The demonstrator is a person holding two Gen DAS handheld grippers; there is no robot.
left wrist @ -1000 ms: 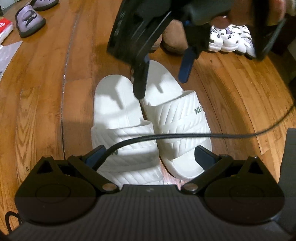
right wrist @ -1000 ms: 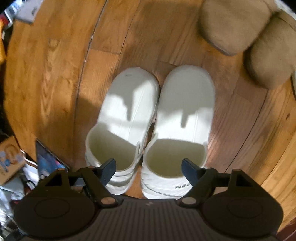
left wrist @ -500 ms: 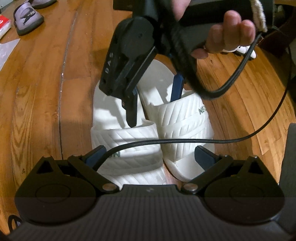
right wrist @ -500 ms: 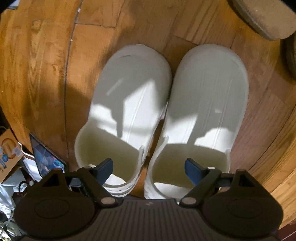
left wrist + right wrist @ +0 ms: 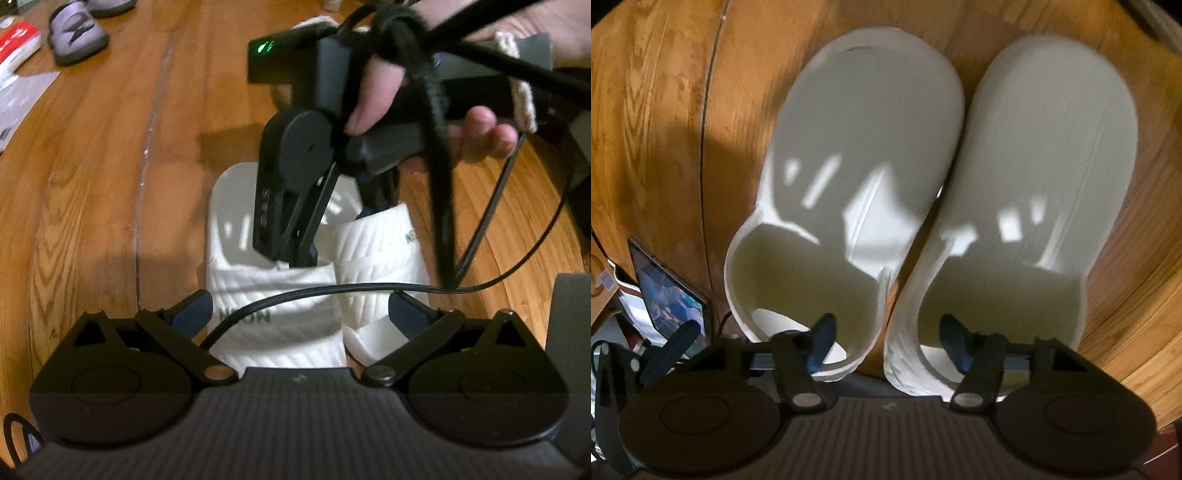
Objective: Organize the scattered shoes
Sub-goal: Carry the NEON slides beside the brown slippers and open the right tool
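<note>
Right wrist view: white slides side by side, touching, mid-frame on wood floor. Right gripper at lower centre, half-spread, one finger dipped under each strap, inner walls between, nothing nipped. Left wrist view: left gripper spread wide, empty, low centre at toe end. Looks like grasping the pair. Next likely calls for squeezing both inner walls evenly.

Right gripper over white slides

Its parted fingers reach one into each of two white slides lying side by side, touching, on the wooden floor.
</note>
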